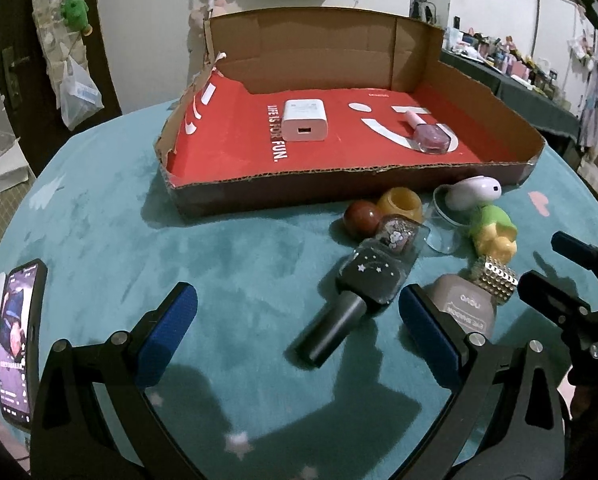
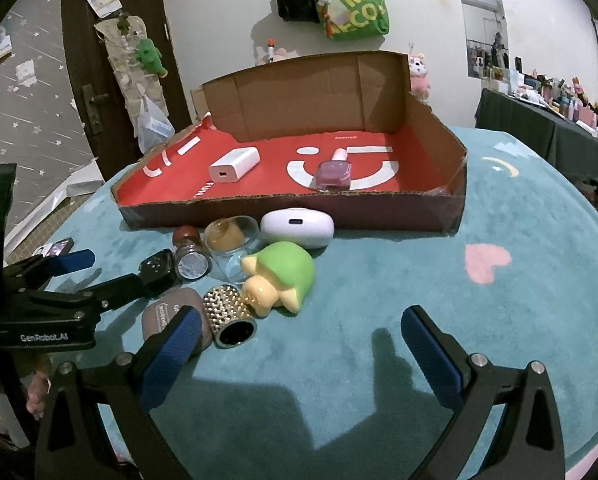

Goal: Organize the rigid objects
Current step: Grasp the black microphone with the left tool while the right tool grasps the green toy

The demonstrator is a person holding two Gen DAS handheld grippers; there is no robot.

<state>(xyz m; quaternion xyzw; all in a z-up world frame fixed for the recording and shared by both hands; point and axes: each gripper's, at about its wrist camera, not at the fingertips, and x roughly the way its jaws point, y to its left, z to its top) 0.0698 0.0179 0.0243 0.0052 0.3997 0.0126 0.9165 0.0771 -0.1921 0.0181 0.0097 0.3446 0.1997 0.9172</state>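
A red-lined cardboard tray (image 1: 379, 178) (image 2: 283, 208) holds a white charger (image 1: 303, 120) (image 2: 235, 168) and a pink nail polish bottle (image 1: 431, 132) (image 2: 334, 172). In front of it lie a black star-patterned bottle (image 1: 351, 300), a brown ball (image 1: 362, 218), an amber jar (image 1: 401, 204) (image 2: 229, 236), a white earbud case (image 1: 473, 192) (image 2: 297, 226), a green-and-yellow toy (image 1: 493, 232) (image 2: 281, 280), a studded metal cylinder (image 1: 495, 280) (image 2: 229, 316) and a grey compact (image 1: 465, 308) (image 2: 163, 312). My left gripper (image 1: 299, 332) is open near the black bottle. My right gripper (image 2: 299, 344) is open and empty, right of the cylinder.
A phone (image 1: 17, 344) lies at the left edge of the round teal table (image 1: 139, 248) (image 2: 499, 220). A pink heart mark (image 2: 487, 262) is on the cloth. Bags hang on the wall (image 2: 339, 0) behind the tray. A cluttered dark shelf (image 2: 559, 120) stands at the right.
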